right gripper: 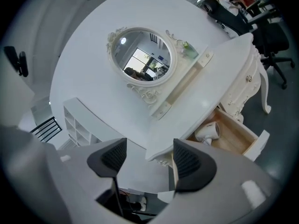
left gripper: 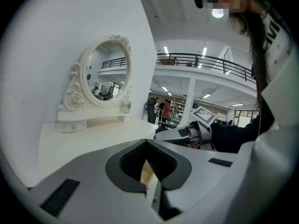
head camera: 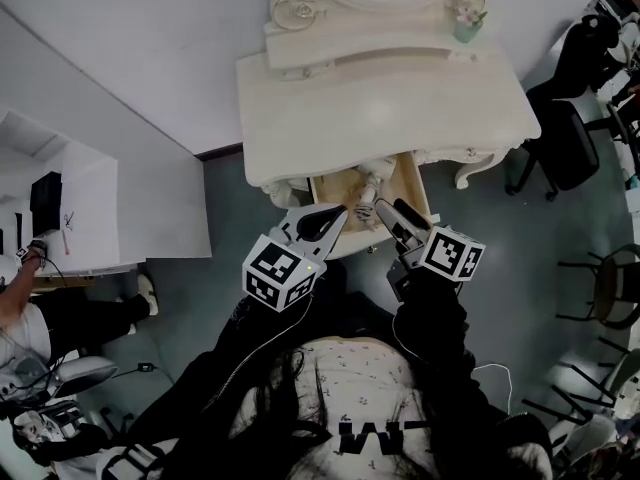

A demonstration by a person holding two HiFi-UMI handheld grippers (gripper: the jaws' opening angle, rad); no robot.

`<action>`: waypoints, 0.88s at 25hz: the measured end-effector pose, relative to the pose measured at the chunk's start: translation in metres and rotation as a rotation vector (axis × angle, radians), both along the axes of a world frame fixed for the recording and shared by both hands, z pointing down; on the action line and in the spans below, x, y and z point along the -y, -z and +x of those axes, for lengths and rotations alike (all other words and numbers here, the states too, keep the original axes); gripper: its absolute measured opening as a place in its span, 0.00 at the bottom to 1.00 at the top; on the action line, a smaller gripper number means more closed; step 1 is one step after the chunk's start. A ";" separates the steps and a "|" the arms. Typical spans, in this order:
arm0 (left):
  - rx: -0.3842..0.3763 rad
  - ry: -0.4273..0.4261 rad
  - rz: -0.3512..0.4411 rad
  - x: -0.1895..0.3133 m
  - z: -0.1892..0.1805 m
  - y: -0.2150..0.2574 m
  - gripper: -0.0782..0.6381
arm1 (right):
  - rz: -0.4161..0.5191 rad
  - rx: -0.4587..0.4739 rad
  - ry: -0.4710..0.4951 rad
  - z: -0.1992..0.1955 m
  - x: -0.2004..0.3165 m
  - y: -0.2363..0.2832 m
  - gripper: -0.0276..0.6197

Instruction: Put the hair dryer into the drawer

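Beneath the front edge of the white counter [head camera: 380,108], the drawer [head camera: 417,183] is seen pulled open. The hair dryer [head camera: 368,183] is found lying inside it on the wooden floor, its long axis judged to run roughly along the drawer's line of travel. It is placed just beyond and between both tips: the left gripper [head camera: 338,213] is held with its jaws all but closed on nothing, while the right gripper [head camera: 390,208], judged slightly the nearer, is held with its jaws well apart and empty.
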State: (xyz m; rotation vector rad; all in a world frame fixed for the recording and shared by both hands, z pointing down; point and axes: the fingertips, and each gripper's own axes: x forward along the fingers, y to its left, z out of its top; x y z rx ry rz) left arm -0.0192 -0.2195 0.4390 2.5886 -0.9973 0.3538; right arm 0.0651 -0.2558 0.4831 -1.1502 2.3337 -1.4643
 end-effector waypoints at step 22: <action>0.008 0.013 -0.031 -0.125 0.049 -0.010 0.09 | 0.060 0.041 0.064 0.032 -0.143 0.016 0.30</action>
